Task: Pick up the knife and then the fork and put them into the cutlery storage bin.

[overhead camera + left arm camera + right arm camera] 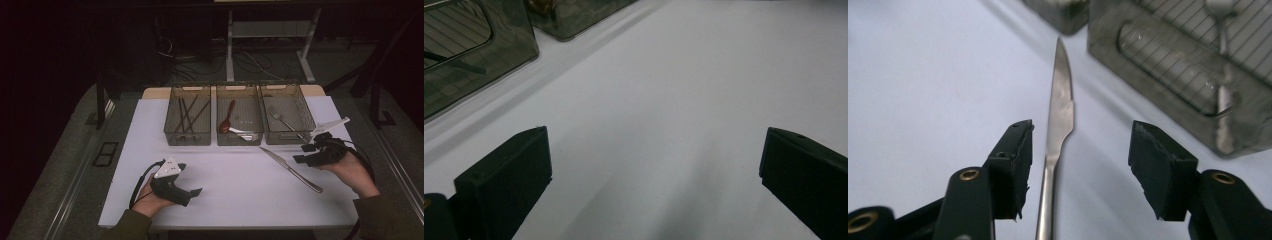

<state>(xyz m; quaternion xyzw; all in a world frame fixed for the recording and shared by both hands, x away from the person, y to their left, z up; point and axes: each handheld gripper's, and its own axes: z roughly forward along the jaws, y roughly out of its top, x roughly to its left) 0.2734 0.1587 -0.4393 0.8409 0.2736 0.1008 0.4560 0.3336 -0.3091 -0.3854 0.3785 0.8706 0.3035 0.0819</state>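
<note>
A metal table knife lies slantwise on the white table, in front of the right bin. My right gripper hovers over its handle end. In the right gripper view the knife runs up between the two black pads, nearer the left pad. Neither pad presses on it, so the right gripper is open. My left gripper rests low at the front left. Its jaws stand wide open over bare table.
Three smoky see-through bins stand in a row at the back. The left bin holds chopsticks, the middle bin a red spoon and a pale spoon, and the right bin a fork. Dark floor surrounds the table.
</note>
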